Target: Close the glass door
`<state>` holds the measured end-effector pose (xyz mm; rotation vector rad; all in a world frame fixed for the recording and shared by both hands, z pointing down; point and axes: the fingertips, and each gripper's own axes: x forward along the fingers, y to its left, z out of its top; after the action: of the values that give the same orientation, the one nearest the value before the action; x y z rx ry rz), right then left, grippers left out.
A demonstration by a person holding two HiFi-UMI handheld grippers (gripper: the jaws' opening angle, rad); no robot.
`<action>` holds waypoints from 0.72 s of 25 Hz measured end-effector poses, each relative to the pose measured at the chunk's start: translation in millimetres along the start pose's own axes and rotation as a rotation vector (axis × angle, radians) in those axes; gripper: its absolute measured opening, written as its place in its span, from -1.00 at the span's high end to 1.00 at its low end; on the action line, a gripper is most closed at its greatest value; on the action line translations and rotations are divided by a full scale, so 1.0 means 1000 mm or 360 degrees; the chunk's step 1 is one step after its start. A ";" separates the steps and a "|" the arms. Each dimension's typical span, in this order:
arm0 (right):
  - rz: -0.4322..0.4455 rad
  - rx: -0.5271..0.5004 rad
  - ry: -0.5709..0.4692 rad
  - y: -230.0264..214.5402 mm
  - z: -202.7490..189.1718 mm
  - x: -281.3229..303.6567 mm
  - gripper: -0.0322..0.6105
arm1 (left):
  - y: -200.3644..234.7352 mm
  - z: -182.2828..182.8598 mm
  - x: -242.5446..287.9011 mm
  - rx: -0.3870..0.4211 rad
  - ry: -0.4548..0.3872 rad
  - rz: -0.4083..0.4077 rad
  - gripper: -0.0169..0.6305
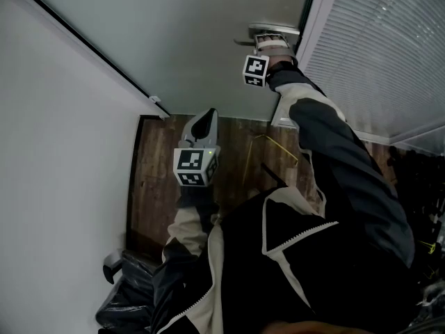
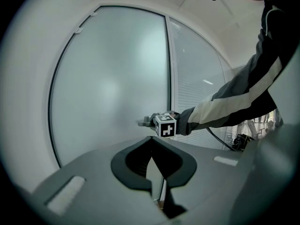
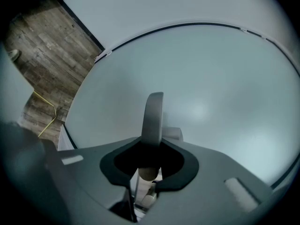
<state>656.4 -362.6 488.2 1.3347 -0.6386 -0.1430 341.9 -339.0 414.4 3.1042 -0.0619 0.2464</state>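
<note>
Dark wood-plank floor (image 1: 160,186) runs under a white wall (image 1: 55,152) and a frosted glass door (image 1: 195,33), with a panel of blinds (image 1: 375,54) to the door's right.

Nearest, the left gripper (image 1: 207,119) hangs ahead of the person's jacket (image 1: 292,256). Its 2 jaws are together on nothing, and it is well apart from the door.

Farther out, the right arm reaches to the door handle (image 1: 274,28), a grey lever near the door's edge by the blinds. The right gripper (image 1: 270,40) is clamped on it: in the right gripper view the lever stands up between the 2 jaws and fills the gap.

The door lies close along its frame. I cannot tell whether it has latched.

To finish well, the grip probably wants to stay square on the lever. The force should go along the door's swing, not into twisting the handle, until the edge seats in the frame. The left gripper is best kept away from the closing edge, where it could get pinched.
</note>
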 end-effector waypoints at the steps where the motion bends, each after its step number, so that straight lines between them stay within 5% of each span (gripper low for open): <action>1: 0.0010 -0.0007 -0.0002 0.000 0.000 0.000 0.67 | 0.000 0.000 -0.001 -0.0001 0.0000 0.0003 0.91; 5: 0.0144 0.0055 -0.0045 0.010 0.001 0.000 0.39 | -0.001 0.001 -0.005 0.0003 0.0002 0.0018 0.91; 9: 0.0219 0.0562 -0.0248 0.005 0.009 -0.040 0.25 | 0.008 -0.003 -0.015 -0.0021 -0.0009 0.0060 0.91; 13: 0.0615 0.1419 -0.0825 0.008 0.061 -0.144 0.54 | 0.024 0.000 -0.025 -0.0075 -0.0033 0.0104 0.91; 14: 0.0695 0.1580 -0.0941 0.010 0.075 -0.171 0.74 | 0.028 0.001 -0.027 -0.0070 -0.0045 0.0115 0.91; 18: 0.0770 0.1787 -0.1152 0.026 0.118 -0.253 0.88 | 0.046 0.002 -0.038 -0.0076 -0.0060 0.0135 0.91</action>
<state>381.5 -344.0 434.7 2.1502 -1.8070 0.1767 303.0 -383.9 408.0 3.0626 -0.1975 0.1859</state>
